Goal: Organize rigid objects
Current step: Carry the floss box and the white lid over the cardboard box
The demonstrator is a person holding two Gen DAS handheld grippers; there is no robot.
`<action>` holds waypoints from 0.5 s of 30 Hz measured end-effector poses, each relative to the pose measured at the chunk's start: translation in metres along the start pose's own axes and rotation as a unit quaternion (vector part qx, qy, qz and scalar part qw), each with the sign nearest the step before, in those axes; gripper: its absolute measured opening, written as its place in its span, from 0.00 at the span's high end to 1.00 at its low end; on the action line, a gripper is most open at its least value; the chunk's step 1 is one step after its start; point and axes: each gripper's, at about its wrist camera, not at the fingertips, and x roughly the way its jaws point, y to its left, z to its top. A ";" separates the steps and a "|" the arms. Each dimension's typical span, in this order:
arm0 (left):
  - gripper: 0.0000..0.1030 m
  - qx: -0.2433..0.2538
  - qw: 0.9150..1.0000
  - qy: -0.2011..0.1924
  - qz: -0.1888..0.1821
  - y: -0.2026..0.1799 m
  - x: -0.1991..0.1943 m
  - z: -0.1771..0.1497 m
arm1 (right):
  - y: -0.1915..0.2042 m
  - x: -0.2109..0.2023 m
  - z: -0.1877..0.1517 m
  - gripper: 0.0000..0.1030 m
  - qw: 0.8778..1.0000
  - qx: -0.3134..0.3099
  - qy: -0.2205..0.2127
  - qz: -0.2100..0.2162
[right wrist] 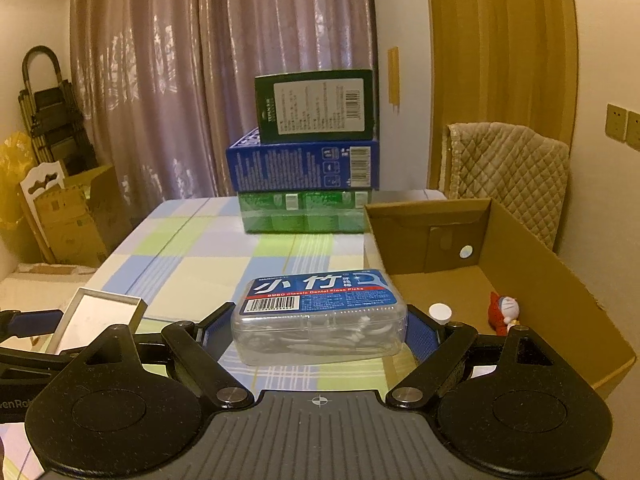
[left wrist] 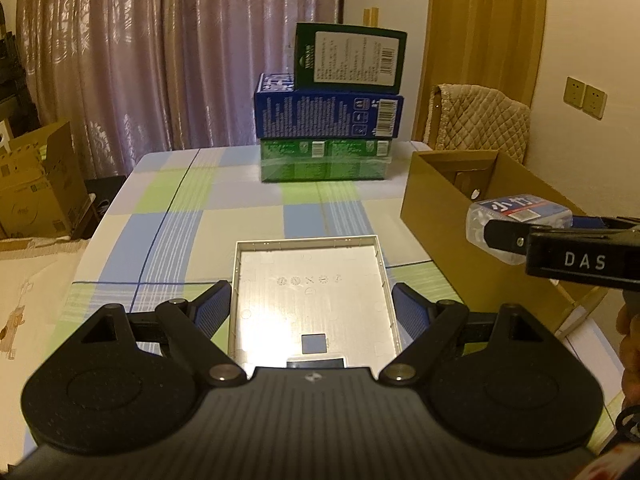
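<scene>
Left gripper [left wrist: 312, 312] clamps shallow silver square tray [left wrist: 310, 280], right gripper [right wrist: 320, 328] clear floss-pick box [right wrist: 320, 316]; either apparently could slip before brown cardboard carton [right wrist: 540, 264] at two o'clock.

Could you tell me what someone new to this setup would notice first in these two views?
Probably the held items: the left gripper clamps a shallow silver tray above the checked tablecloth, and the right gripper clamps a clear floss-pick box beside the open cardboard box. Behind them, three stacked boxes stand at the table's far edge.
</scene>
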 end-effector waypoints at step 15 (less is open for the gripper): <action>0.19 0.018 1.000 -0.011 -0.010 -0.019 0.000 0.019 | -0.021 -0.009 0.015 0.19 1.000 0.006 -0.012 -0.008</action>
